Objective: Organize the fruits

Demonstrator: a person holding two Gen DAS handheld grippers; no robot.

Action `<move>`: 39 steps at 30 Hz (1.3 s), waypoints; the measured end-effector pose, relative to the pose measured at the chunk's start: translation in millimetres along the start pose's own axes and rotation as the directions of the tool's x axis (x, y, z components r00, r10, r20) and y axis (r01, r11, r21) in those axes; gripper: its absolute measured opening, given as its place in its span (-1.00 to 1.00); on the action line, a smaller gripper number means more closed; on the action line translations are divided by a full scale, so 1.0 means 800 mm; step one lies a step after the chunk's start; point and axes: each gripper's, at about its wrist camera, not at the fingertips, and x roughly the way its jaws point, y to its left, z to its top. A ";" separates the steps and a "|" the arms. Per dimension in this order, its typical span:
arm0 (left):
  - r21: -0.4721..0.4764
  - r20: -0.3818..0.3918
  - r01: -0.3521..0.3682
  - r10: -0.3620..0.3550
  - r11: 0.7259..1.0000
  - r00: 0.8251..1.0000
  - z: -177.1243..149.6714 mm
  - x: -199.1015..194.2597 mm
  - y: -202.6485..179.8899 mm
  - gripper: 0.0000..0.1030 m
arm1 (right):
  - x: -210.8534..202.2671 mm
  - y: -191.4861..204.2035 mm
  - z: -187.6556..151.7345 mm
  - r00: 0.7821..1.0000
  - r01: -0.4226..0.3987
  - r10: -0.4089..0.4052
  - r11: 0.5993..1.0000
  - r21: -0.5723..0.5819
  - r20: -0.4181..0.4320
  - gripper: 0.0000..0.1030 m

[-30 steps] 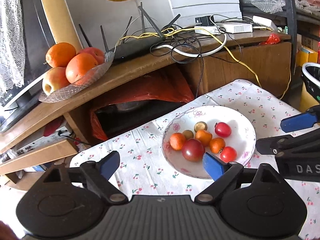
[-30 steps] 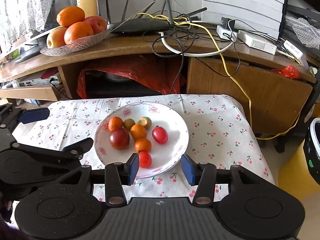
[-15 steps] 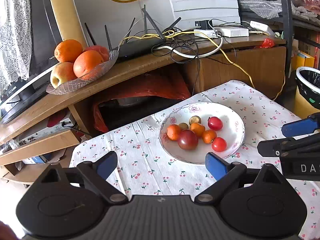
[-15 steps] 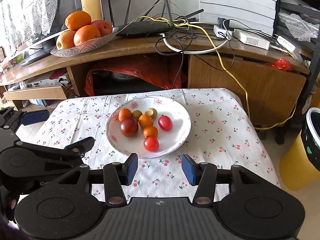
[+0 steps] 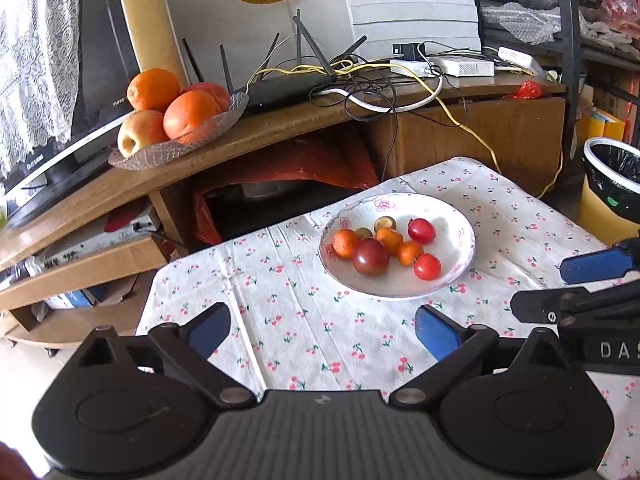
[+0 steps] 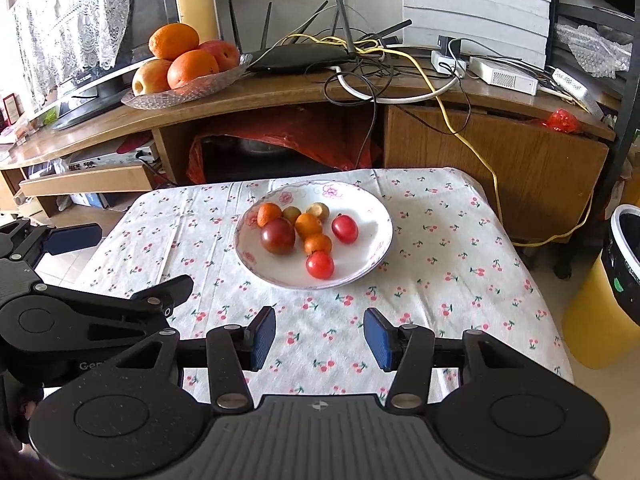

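Note:
A white flowered plate (image 5: pixel 460 264) (image 6: pixel 368 264) sits on the cherry-print tablecloth and holds several small fruits: red tomatoes (image 5: pixel 427 267) (image 6: pixel 320 265), a dark red one (image 5: pixel 371 257) (image 6: pixel 278 236), small oranges (image 5: pixel 345 243) (image 6: pixel 308 226) and brownish ones (image 6: pixel 318 211). My left gripper (image 5: pixel 322 330) is open and empty, above the cloth short of the plate. My right gripper (image 6: pixel 320 338) is open and empty, also short of the plate.
A glass dish (image 5: pixel 176 148) (image 6: pixel 180 94) of big oranges and apples stands on the wooden TV stand (image 5: pixel 280 128) behind the table. A router and tangled cables (image 6: pixel 360 64) lie there too. A yellow bin (image 6: pixel 600 320) stands at the right of the table.
Both grippers have pulled back and up from the plate, which now looks smaller and farther. Both stay open. The fruits have not moved.

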 end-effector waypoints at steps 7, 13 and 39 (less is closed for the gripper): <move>-0.019 -0.002 -0.003 0.003 1.000 1.000 -0.016 -0.024 0.001 1.00 | -0.019 0.011 -0.018 1.000 -0.015 0.015 1.000 0.002 0.000 -0.11; -0.024 -0.003 -0.005 0.005 1.000 1.000 -0.032 -0.045 0.000 1.00 | -0.037 0.016 -0.035 1.000 -0.018 0.018 1.000 0.012 -0.004 -0.10; -0.085 -0.041 -0.012 0.008 0.996 0.999 -0.075 -0.089 0.003 1.00 | -0.072 0.042 -0.086 0.999 -0.043 0.044 0.998 0.035 -0.022 -0.08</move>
